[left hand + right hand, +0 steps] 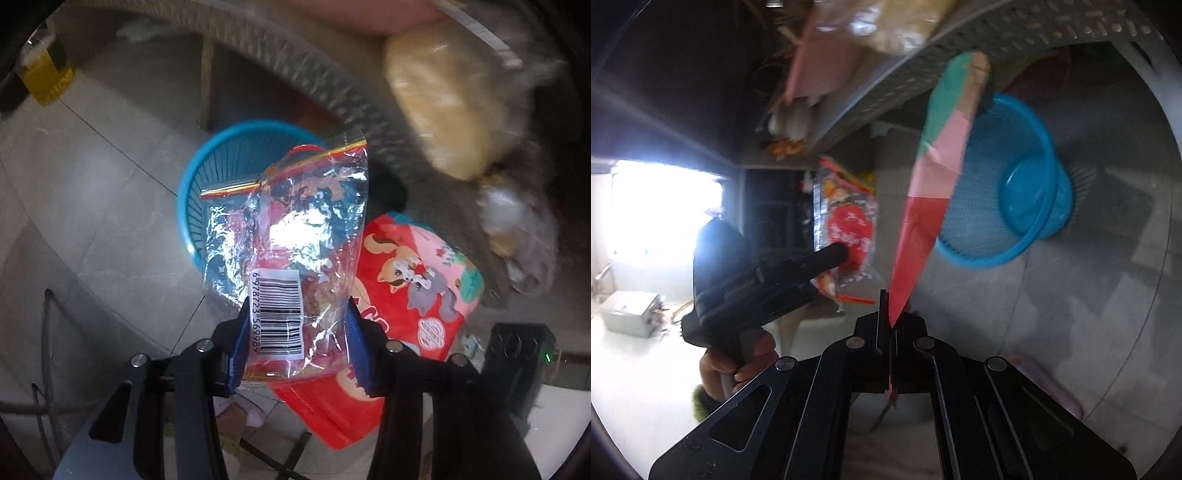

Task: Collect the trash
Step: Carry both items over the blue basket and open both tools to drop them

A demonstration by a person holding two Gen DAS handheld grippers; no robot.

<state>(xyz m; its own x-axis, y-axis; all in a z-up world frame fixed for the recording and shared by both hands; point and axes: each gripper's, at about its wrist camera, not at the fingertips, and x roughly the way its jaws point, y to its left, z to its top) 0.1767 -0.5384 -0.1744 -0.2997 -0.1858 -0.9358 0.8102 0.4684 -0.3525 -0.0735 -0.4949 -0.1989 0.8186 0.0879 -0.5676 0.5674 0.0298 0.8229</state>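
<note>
Blue plastic is forming the landmark, a slatted waste basket point(199, 192) standing upright on the pale tiled floor point(92, 177), its mouth facing the left wrist camera; all positions below are being given relative to it.

Left gripper point(299, 325): its blue-padded fingers point(242, 332) are pressing against both sides of a crinkled clear wrapper point(291, 221) with a foil lining, a red-and-yellow seal strip and a white barcode label; the wrapper is hanging directly over the basket, covering the right part of the rim in the left view. The jaws are standing partly apart, closed only as far as the wrapper's width allows.

Right gripper point(892, 325): its jaws are standing nearly together, pinching the lower corner of a red snack bag point(923, 206); the bag is showing edge-on in the right view, its red, pink and green bands running up across the basket's left rim point(960, 254). In the left view the same bag point(417, 280), printed with cartoon cats, is sitting just right of the basket and just beside the clear wrapper.

A grey perforated table edge point(332, 88) is running above and behind the basket; a blurred tan bundle point(439, 99) is resting on it, up and right of the basket.

The person's left hand point(738, 362) is gripping the left tool's handle, well left of the basket in the right view.
</note>
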